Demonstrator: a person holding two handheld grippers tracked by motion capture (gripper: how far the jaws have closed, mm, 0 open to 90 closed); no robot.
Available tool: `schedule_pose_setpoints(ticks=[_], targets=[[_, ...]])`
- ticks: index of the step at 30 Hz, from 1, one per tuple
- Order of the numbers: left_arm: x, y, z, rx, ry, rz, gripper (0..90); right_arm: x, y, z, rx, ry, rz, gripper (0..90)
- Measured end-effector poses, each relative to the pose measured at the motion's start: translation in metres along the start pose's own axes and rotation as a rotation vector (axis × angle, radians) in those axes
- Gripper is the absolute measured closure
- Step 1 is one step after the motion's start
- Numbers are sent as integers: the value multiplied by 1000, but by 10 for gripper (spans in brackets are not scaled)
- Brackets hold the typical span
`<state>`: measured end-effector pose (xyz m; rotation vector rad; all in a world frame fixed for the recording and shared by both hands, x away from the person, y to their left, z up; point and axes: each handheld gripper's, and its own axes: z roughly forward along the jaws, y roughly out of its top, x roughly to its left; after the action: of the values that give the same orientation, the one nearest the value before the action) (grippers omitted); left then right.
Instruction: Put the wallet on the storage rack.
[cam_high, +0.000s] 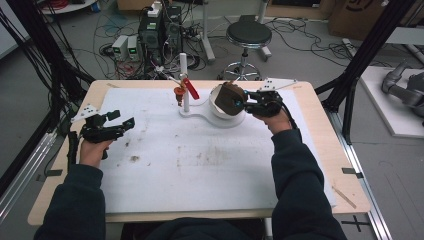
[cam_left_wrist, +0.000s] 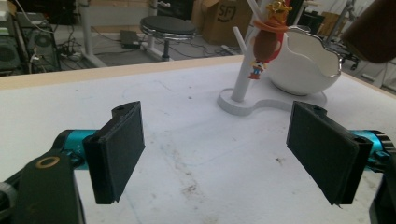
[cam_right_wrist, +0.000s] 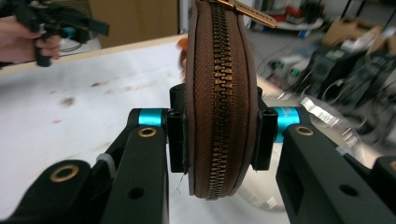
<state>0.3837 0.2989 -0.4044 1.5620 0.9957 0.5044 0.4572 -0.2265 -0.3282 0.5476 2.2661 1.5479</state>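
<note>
high view, right hand-held gripper (cam_high: 243, 102): clenched on a brown zip pouch (cam_high: 230, 98), held off the bench (cam_high: 220, 165) at about 1 o'clock, just over the white bowl (cam_high: 217, 111).
high view, left hand-held gripper (cam_high: 120, 121): released, nothing between its jaws, low at 9 o'clock, well apart from the pouch.
high view, stand: a white peg stand (cam_high: 184, 82) with a small charm (cam_high: 178, 93) hanging at 12 o'clock, beside the bowl.
left gripper view, pads (cam_left_wrist: 122, 151): spread wide over bare bench; bowl (cam_left_wrist: 303, 65) and charm (cam_left_wrist: 266, 39) lie toward 1 o'clock.
right gripper view, pouch (cam_right_wrist: 219, 98): pinched across its flat sides, on edge; long axis runs 6 to 12 o'clock, zip seam faces the camera, brass pull (cam_right_wrist: 252, 11) at the top.
right gripper view, left hand (cam_right_wrist: 23, 39): far off at 10 o'clock.
risk: the grip sits low on the pouch, so i judge the top could tip or swivel between the pads.
risk, bowl: lowered carelessly, the pouch could catch the rim and nudge the bowl or stand.
</note>
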Motion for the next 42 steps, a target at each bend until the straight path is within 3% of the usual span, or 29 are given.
schedule_pose_setpoints(ticks=[3,8,17,20,22,25,29,33,38,40,42], targets=[[1,-1,2,14,3,2,191,-12,1,7,-13,-36,-31,669],[-2,-3,6,28,-12,6,191,-28,-10,26,2,-62,12,669],[-3,-4,9,27,-35,-14,192,-35,-27,56,77,-103,-20,668],[-3,-5,9,27,-37,-15,192,-38,-33,63,85,-108,-8,666],[-3,-5,10,31,-39,-14,193,-37,-36,68,111,-113,-41,662],[-2,-5,10,30,-40,-17,193,-37,-39,72,151,-129,-28,609],[-2,-5,9,19,-42,-29,194,-39,-35,62,126,-167,12,501],[-2,-5,11,17,-47,-36,198,-39,-27,50,130,-175,13,523],[-2,-6,12,19,-56,-38,199,-34,-24,58,119,-156,-4,562],[-2,-6,12,22,-58,-39,199,-31,-24,64,147,-143,-30,662],[-2,-6,12,23,-63,-42,199,-29,-23,64,167,-160,-76,689]])
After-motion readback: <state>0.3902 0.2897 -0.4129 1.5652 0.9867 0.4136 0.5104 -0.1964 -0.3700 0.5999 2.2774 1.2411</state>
